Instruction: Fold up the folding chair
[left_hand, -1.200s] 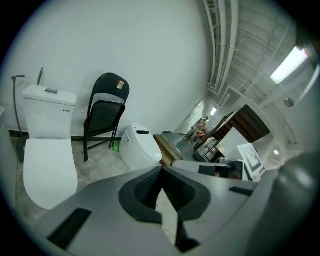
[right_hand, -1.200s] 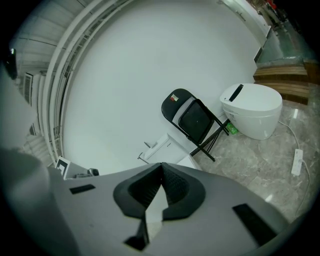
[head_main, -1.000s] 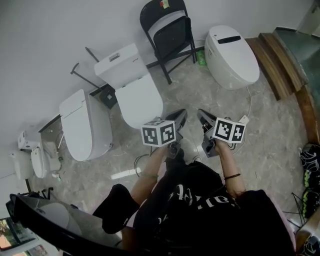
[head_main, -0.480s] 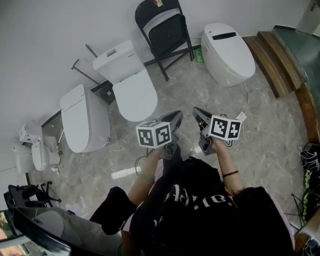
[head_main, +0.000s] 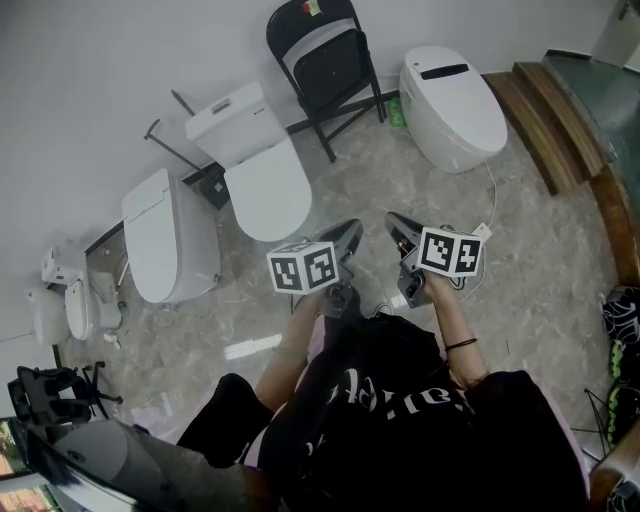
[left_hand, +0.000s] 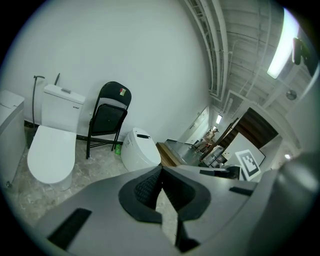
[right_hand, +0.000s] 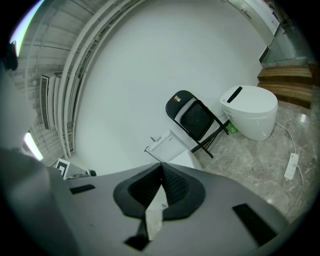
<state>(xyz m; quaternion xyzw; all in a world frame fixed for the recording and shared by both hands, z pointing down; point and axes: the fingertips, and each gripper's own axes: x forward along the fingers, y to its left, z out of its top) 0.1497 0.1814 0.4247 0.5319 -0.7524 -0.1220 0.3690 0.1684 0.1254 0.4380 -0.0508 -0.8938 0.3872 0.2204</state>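
Marbled grey floor. Black folding chair stands open at the wall, between a cistern toilet and a tankless toilet. Small green container sits between chair and tankless toilet. Third toilet farther left. White power strip lies in front of the tankless toilet. Wooden steps at right.

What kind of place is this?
Probably a storeroom or test room for bathroom fittings: several toilets stand side by side on a stone-look floor, with a black folding chair against a bare white wall.
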